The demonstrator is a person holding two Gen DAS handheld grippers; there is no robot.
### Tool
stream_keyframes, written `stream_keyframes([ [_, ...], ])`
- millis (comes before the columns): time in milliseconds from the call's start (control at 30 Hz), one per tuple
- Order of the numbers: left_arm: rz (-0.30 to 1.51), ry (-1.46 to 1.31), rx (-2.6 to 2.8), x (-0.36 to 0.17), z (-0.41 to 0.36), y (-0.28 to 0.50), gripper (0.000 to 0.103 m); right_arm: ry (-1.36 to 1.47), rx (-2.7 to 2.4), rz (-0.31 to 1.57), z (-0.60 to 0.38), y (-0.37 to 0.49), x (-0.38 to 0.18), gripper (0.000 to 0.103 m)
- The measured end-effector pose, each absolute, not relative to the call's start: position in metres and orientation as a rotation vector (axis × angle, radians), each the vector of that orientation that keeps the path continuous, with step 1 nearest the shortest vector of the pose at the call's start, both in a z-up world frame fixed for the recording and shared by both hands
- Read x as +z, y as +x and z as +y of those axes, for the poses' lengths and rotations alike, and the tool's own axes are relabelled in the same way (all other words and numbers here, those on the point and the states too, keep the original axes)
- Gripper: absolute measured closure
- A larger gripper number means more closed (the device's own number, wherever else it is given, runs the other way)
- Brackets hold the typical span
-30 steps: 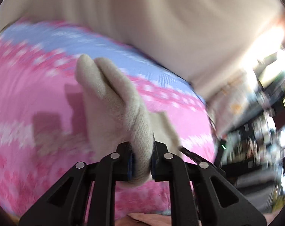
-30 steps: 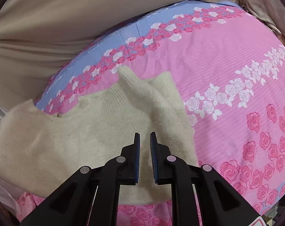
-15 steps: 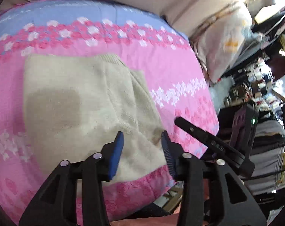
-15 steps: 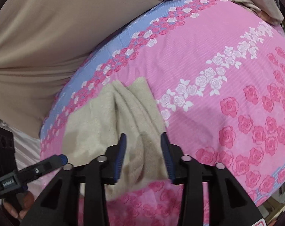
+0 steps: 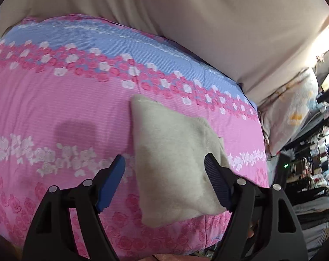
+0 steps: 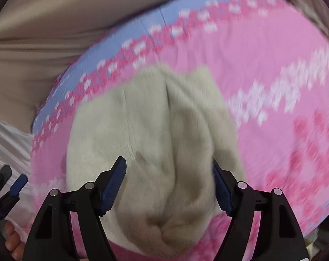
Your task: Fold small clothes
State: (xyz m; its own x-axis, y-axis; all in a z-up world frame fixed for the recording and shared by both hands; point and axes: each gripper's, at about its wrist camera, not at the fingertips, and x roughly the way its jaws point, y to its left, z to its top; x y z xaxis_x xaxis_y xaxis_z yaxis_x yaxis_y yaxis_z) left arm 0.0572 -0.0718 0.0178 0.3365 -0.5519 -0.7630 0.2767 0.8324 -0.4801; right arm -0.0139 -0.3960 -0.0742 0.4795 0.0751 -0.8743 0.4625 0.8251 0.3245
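A cream knit garment lies folded on the pink rose-print bedspread. In the left wrist view my left gripper hovers over its near end. Its jaws are opening, the blue pads stand wide on either side, and neither presses the cloth. In the blurred right wrist view the same garment shows a crease down its middle. My right gripper is over its bunched near end, its jaws also opening and clear of the knit. A blue fingertip of the left gripper shows at the lower left.
Beige cloth rises behind the bed's blue band. A pale pillow and dark cluttered shelves stand past the bed's right edge. White cloth and a person's fingers are at the lower left.
Both grippers went from shut to wide apart. The left one let go of the raised cream fold, and the garment now lies folded on the bedspread.
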Motion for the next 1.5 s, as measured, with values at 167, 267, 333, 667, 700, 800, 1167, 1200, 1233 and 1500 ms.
stream_keyframes([
  [167, 1.093, -0.319, -0.522, 0.016, -0.054, 0.054, 0.03, 0.638, -0.221, 1.2, -0.41, 0.014, -0.115, 0.024],
  [267, 1.095, -0.334, -0.513, 0.014, -0.048, 0.055, 0.029, 0.688, -0.16, 1.199, -0.402, 0.015, -0.12, 0.062],
  [333, 1.097, -0.341, -0.505, 0.013, -0.046, 0.055, 0.029, 0.62, -0.109, 1.152, -0.388, 0.019, -0.094, 0.083],
  [667, 1.116, -0.325, -0.529, 0.005, -0.056, 0.057, 0.029, 0.379, -0.225, 1.16, -0.425, 0.01, -0.102, 0.078],
  [700, 1.134, -0.325, -0.535, 0.001, -0.06, 0.059, 0.029, 0.428, -0.267, 1.189, -0.433, 0.005, -0.115, 0.079],
  [800, 1.136, -0.288, -0.534, 0.002, -0.062, 0.058, 0.029, 0.532, -0.276, 0.967, -0.437, -0.025, -0.063, 0.081],
  [1167, 1.218, -0.281, -0.571, -0.012, -0.08, 0.062, 0.028, 0.512, -0.13, 1.135, -0.387, -0.042, -0.122, 0.093],
  [1200, 1.224, -0.264, -0.574, -0.012, -0.082, 0.061, 0.028, 0.577, -0.146, 1.127, -0.394, -0.047, -0.113, 0.095],
  [1233, 1.227, -0.237, -0.578, -0.012, -0.084, 0.059, 0.027, 0.6, -0.186, 1.113, -0.399, -0.054, -0.099, 0.096],
  [1500, 1.252, -0.115, -0.552, -0.02, -0.108, 0.052, 0.024, 0.372, -0.217, 1.262, -0.386, -0.057, -0.119, 0.094],
])
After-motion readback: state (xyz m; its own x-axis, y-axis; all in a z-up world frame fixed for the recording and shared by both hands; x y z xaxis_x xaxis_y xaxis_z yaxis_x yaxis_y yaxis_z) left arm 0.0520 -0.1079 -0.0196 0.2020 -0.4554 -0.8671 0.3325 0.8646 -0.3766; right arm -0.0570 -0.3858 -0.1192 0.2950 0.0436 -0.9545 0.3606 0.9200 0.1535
